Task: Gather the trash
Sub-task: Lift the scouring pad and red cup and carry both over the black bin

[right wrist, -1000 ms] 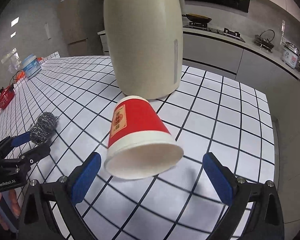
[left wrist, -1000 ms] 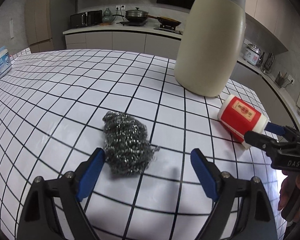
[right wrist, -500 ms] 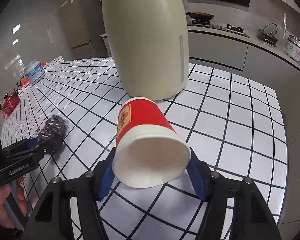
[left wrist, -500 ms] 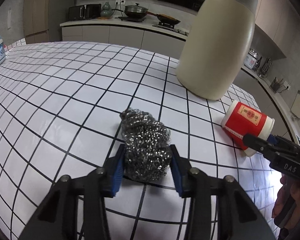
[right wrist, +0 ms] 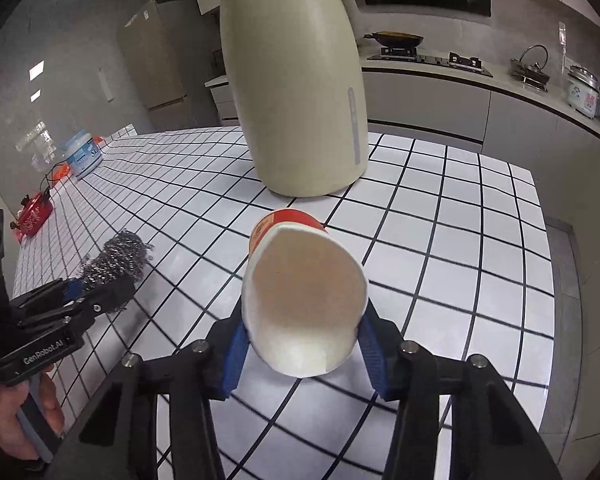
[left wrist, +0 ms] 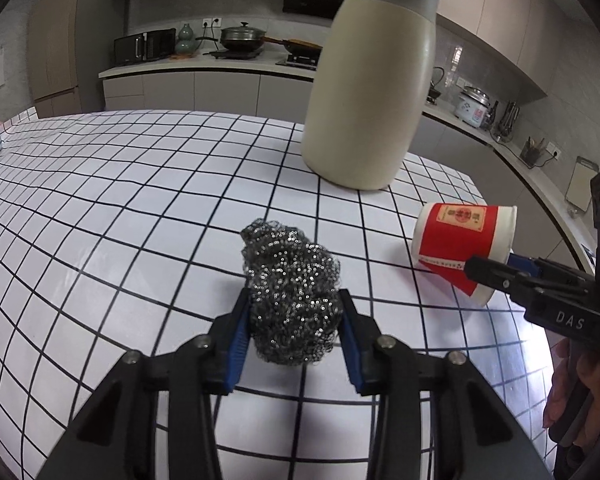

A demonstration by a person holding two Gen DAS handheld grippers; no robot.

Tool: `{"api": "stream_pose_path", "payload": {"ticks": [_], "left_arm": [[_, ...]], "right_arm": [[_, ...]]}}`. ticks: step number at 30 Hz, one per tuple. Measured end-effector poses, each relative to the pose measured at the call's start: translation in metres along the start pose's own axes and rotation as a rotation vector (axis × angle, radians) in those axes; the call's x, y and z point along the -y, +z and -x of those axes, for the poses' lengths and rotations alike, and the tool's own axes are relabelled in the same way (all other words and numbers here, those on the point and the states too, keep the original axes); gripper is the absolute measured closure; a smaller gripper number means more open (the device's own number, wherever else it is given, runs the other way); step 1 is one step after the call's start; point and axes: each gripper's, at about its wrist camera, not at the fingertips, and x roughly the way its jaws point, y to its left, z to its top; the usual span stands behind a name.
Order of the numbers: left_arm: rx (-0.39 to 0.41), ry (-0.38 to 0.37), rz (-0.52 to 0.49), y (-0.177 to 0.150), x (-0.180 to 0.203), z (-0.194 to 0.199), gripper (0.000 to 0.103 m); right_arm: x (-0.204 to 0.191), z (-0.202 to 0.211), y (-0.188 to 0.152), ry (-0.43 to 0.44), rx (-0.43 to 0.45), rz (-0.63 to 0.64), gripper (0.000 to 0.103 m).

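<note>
A ball of steel wool [left wrist: 288,264] sits between the blue pads of my left gripper [left wrist: 294,312], which is shut on it just above the checked tablecloth [left wrist: 140,200]. In the right wrist view, the steel wool [right wrist: 116,260] and left gripper [right wrist: 100,288] appear at the left. A red paper cup [right wrist: 304,300] lies on its side with its white mouth towards the camera. My right gripper [right wrist: 304,332] is closing on the cup. Its pads press the rim into an oval. The left wrist view shows the same cup [left wrist: 460,240] at the right, held by its rim.
A tall cream jug [left wrist: 368,92] with a grey lid stands close behind both items, also seen as the jug [right wrist: 300,100]. A blue-and-white tub [right wrist: 83,158] and a red object [right wrist: 32,216] sit far left. The table edge [right wrist: 540,240] runs along the right.
Both grippers went from wide open to closed, the left on the steel wool, the right on the cup. Both items have risen a little, and the cup's rim is squeezed narrower.
</note>
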Motion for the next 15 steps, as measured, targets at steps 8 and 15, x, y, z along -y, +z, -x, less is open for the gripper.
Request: {"api": "stream_pose_path", "payload": {"ticks": [8,15], "left_arm": [[0.005,0.014,-0.004,-0.006,-0.003,0.009,0.061],[0.012,0.024,0.003,-0.009,-0.008,0.016,0.061]], "right_arm": [[-0.012,0.005,-0.012,0.038,-0.007,0.004,0.053],[-0.022,0.008,-0.013,0.054,0.026,-0.007,0.058]]}}
